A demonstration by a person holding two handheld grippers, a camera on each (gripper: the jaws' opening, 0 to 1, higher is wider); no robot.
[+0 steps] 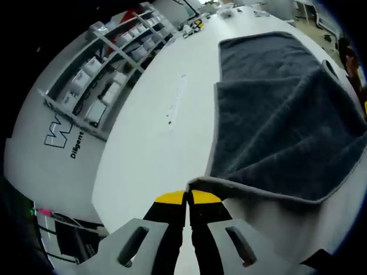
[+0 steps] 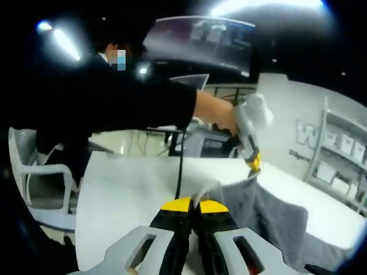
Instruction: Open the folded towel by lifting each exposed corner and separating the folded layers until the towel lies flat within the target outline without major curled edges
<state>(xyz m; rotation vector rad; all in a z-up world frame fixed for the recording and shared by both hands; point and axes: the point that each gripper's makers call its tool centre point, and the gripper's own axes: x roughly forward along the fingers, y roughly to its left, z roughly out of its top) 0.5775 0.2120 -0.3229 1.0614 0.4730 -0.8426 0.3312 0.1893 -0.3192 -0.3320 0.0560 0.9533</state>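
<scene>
A dark grey towel (image 1: 275, 120) with a pale hem lies partly folded on the white table (image 1: 155, 143), its upper layer lifted toward me. In the left gripper view my left gripper (image 1: 188, 197) has its yellow-tipped jaws shut on the towel's near corner (image 1: 198, 182). In the right gripper view my right gripper (image 2: 189, 206) is shut on another corner of the towel (image 2: 207, 191), which hangs down to the right. The left gripper (image 2: 253, 164), held in a person's hand, pinches the towel's raised edge further back.
White shelving (image 1: 109, 63) with boxes stands beyond the table's left side, and small items (image 1: 195, 26) lie at the table's far end. A white chair (image 2: 40, 172) stands left of the table. A person's black sleeve (image 2: 114, 103) reaches across the right gripper view.
</scene>
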